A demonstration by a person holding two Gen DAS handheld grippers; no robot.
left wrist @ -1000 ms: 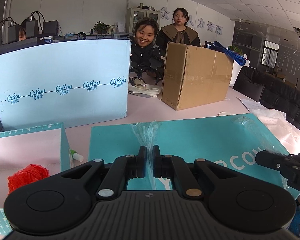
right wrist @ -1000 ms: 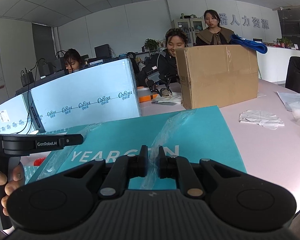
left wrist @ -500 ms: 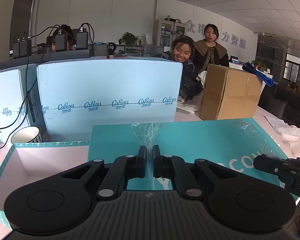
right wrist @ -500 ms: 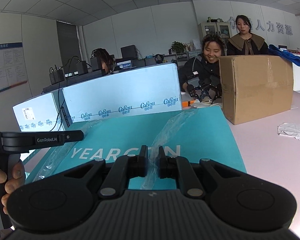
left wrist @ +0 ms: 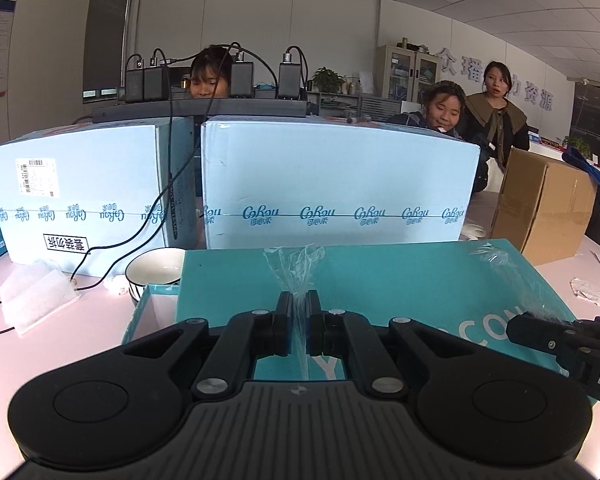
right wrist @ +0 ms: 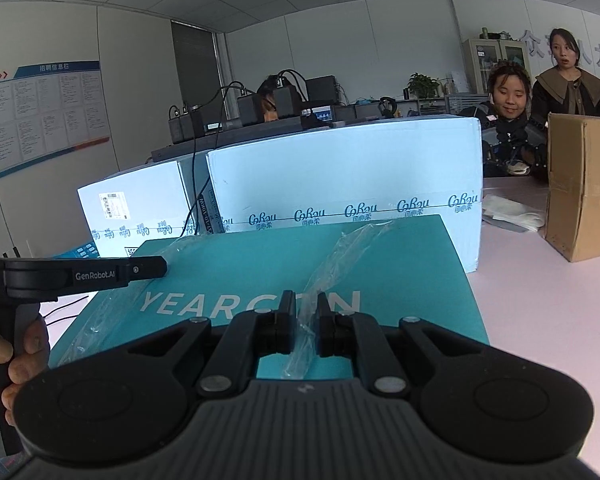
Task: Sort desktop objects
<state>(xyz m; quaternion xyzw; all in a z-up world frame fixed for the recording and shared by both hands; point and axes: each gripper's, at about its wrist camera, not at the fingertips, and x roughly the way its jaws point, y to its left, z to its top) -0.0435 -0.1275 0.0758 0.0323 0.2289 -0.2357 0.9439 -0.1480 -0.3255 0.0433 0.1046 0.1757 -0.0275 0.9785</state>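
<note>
The left hand-held gripper (left wrist: 299,320) is clamped on a strip of clear plastic wrap (left wrist: 296,272) on the teal box lid (left wrist: 400,280); the right hand-held gripper (right wrist: 302,322) pinches another wrap strip (right wrist: 332,256) likewise. The lid hangs above the open teal box (left wrist: 148,312) on the pink desk (left wrist: 60,344). A bowl (left wrist: 156,270) sits just behind the box, and two pale blue cartons (left wrist: 332,184) wall off the space beyond. A brown carton (left wrist: 548,204) stands to the right.

Pale blue cartons (left wrist: 336,184), brown cardboard box (left wrist: 548,204), seated people (left wrist: 444,108) behind.

Both wrist views low, forward (sharing teal lid (left wrist: 400,280)).
</note>
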